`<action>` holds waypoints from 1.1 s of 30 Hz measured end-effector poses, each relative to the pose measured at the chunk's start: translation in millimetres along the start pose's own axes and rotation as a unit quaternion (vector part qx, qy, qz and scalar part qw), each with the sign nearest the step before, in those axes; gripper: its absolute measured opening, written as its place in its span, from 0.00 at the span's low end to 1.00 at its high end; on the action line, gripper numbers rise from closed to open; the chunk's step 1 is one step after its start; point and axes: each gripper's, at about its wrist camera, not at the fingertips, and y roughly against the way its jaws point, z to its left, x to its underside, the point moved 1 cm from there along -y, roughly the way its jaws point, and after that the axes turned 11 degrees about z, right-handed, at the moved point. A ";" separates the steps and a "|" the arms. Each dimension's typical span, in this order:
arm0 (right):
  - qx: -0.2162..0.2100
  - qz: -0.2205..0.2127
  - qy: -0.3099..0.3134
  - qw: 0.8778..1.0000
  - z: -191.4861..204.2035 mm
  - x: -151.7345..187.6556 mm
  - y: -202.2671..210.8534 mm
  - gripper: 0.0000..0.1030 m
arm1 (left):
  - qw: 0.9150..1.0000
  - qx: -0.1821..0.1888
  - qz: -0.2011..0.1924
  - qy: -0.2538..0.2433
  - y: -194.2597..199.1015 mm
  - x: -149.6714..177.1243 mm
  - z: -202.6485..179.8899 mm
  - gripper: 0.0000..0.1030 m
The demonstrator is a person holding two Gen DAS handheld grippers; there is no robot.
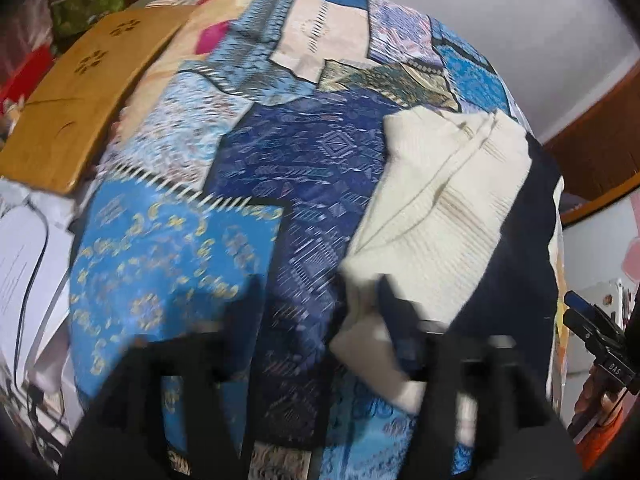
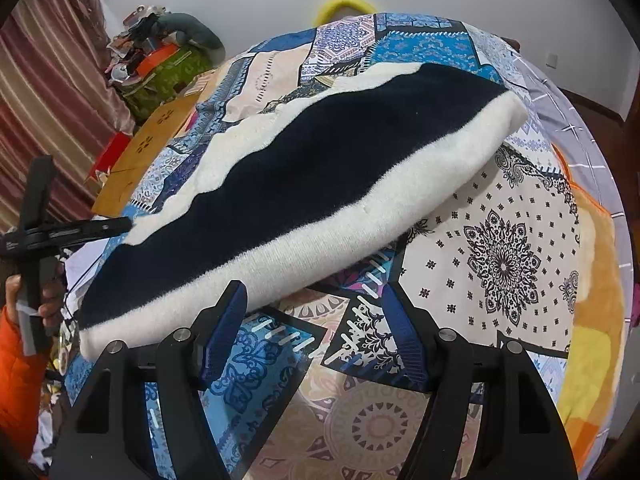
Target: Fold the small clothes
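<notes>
The cream-and-navy knit sweater lies partly folded on the patchwork bedspread, a long bundle with the navy band on top and cream edges along both long sides. The right gripper hovers just in front of the near cream edge, its jaws spread wide and empty, blue pads on either side of bare bedspread. The left gripper is heavily blurred in its own view; its jaws look parted, with one finger pressing against the cream corner of the sweater, but I cannot tell whether it pinches anything.

The step in hand looks like taking hold of the bundle for the next fold. To do it well, the right jaws should slide under the near cream edge and close on all layers at once, so that the folded part does not slip apart; the left should take the opposite end at a matching depth, and both should lift level before carrying the edge over.

The right view shows the whole length of the sweater and the left gripper held in a hand in an orange sleeve. The left view alone shows the ribbed cream end and a wooden board at the bed's far side.
</notes>
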 end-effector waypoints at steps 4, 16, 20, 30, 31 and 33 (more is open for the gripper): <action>0.004 -0.004 0.005 1.000 2.4 1.2 4.7 0.64 | 1.000 0.007 0.014 0.005 7.4 13.2 1.1 0.68; 0.004 -0.011 0.015 1.000 4.6 5.6 11.3 0.72 | 0.997 0.062 0.043 0.003 10.3 56.6 -25.2 0.68; 0.007 -0.009 0.014 1.000 1.7 6.4 9.2 0.72 | 0.993 0.112 0.030 0.023 28.3 60.9 -28.3 0.68; 0.000 -0.011 0.007 1.000 -4.1 10.4 8.8 0.72 | 0.974 0.200 0.081 0.073 7.7 62.4 -46.2 0.85; 0.002 -0.012 0.008 1.000 -4.9 10.9 9.2 0.72 | 0.971 0.208 0.088 0.079 2.0 62.4 -49.7 0.85; 0.007 -0.013 0.008 1.000 -7.3 12.1 10.2 0.72 | 0.970 0.211 0.094 0.080 -4.2 61.7 -55.9 0.85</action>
